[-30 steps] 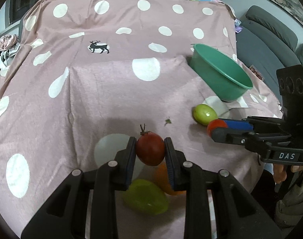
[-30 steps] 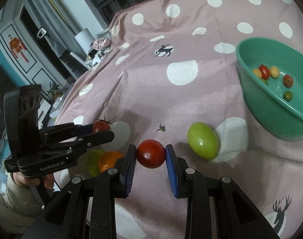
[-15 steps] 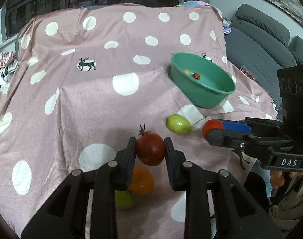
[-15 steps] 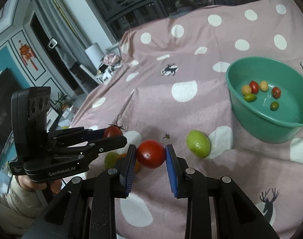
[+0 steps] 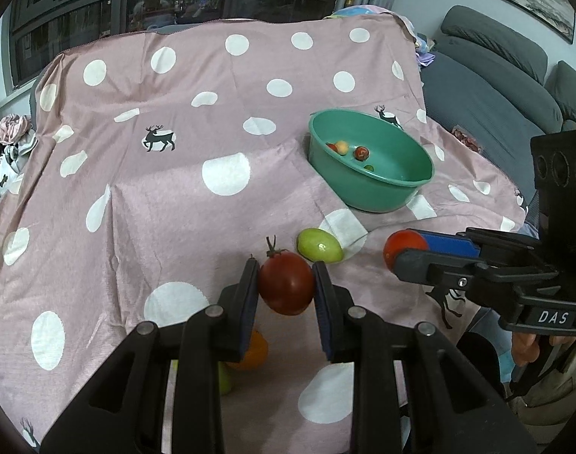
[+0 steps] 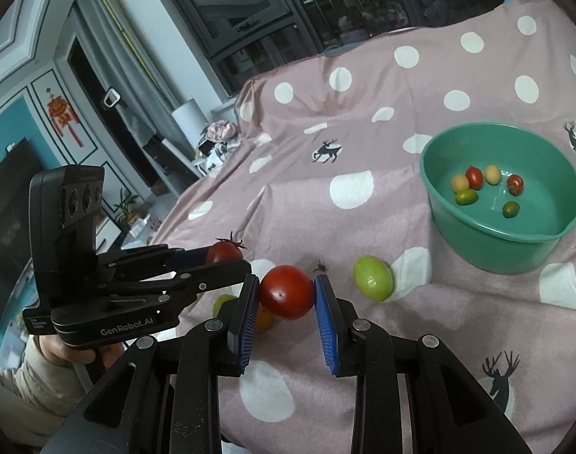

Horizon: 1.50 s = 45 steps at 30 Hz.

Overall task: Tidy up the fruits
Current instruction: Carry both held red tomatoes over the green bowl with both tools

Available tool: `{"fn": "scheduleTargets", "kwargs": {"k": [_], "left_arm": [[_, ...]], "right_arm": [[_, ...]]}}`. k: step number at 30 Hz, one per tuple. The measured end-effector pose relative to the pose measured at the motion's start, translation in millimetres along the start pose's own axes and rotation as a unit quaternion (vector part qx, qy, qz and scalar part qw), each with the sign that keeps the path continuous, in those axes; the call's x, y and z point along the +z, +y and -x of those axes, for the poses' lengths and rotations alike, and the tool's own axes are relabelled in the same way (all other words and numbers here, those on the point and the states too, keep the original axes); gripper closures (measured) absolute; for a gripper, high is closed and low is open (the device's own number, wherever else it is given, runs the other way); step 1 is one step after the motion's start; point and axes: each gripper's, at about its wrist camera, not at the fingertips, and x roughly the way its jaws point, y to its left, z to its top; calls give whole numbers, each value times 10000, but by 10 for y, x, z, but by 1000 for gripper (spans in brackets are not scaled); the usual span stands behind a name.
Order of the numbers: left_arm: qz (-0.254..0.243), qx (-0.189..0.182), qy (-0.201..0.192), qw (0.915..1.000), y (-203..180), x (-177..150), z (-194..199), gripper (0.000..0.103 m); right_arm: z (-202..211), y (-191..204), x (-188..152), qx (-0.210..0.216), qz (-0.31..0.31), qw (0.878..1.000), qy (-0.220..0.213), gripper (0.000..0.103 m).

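My left gripper (image 5: 286,285) is shut on a dark red tomato with a stem (image 5: 286,287), held above the pink dotted cloth (image 5: 166,204). My right gripper (image 6: 286,293) is shut on a brighter red tomato (image 6: 286,292). Each gripper shows in the other's view: the right gripper (image 5: 407,251) at right, the left gripper (image 6: 227,255) at left. A green bowl (image 6: 496,244) holding several small tomatoes stands ahead at right. A green tomato (image 5: 319,246) lies on the cloth between the grippers and the bowl. An orange tomato (image 5: 255,352) and another green one (image 5: 225,380) lie below the left gripper.
A small loose stem (image 6: 320,266) lies on the cloth near the green tomato. A grey sofa (image 5: 496,87) stands past the table's right edge. A person's hand (image 6: 70,352) holds the left gripper's handle. Cabinets and clutter stand at far left.
Both grippers have risen with their tomatoes and pulled back from the cloth. The bowl's inside has come into the left wrist view, and the fruit on the cloth looks smaller and farther off.
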Motion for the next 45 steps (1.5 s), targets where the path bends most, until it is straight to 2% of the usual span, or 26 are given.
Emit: {"fn": "scheduleTargets", "kwargs": {"k": [17,45], "left_arm": [[-218,43,156,9996,-134,98,-156,75],[-636,-54,262,9976,-416,439,-543,75]], "right_arm": [[83,-164,18,54,-173,9997,-149,72],[220,-707,93,-32,-677,9964,-508,72]]}}
